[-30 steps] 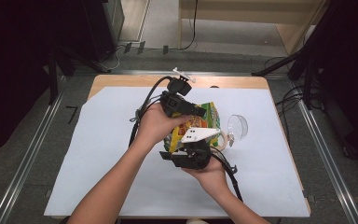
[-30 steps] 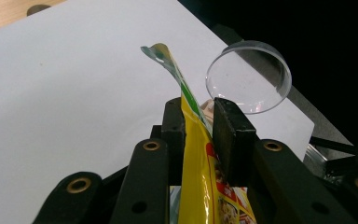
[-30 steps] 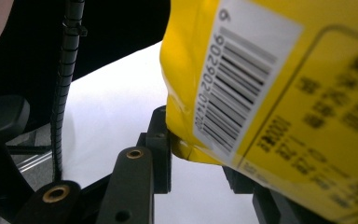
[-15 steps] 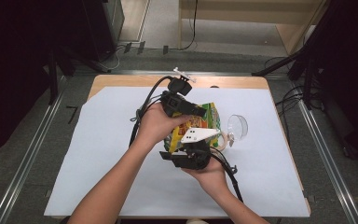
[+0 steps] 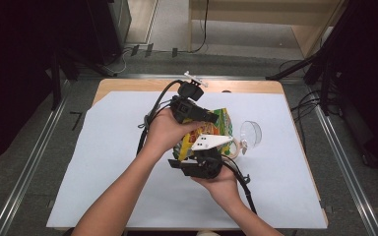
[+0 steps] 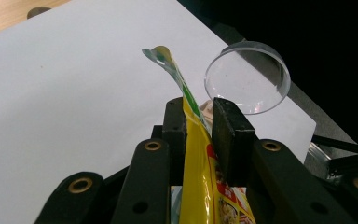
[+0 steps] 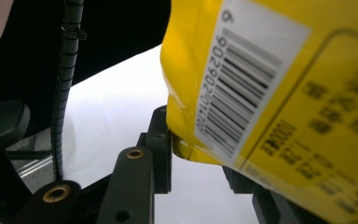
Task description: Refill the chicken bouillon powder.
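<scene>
We held the right tool nearest us, its jaws nearly closed on the lower corner of the yellow packet. Just beyond it, our left tool pinched the packet's top edge between narrow jaws, keeping it raised off the surface. Past the left tool's tips a clear round lid lay on the white sheet. Further off stood dark room fittings.

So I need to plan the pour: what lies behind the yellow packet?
Behind the yellow packet a clear cup lies on its side on the white sheet. The packet covers the cup's lower edge.
</scene>
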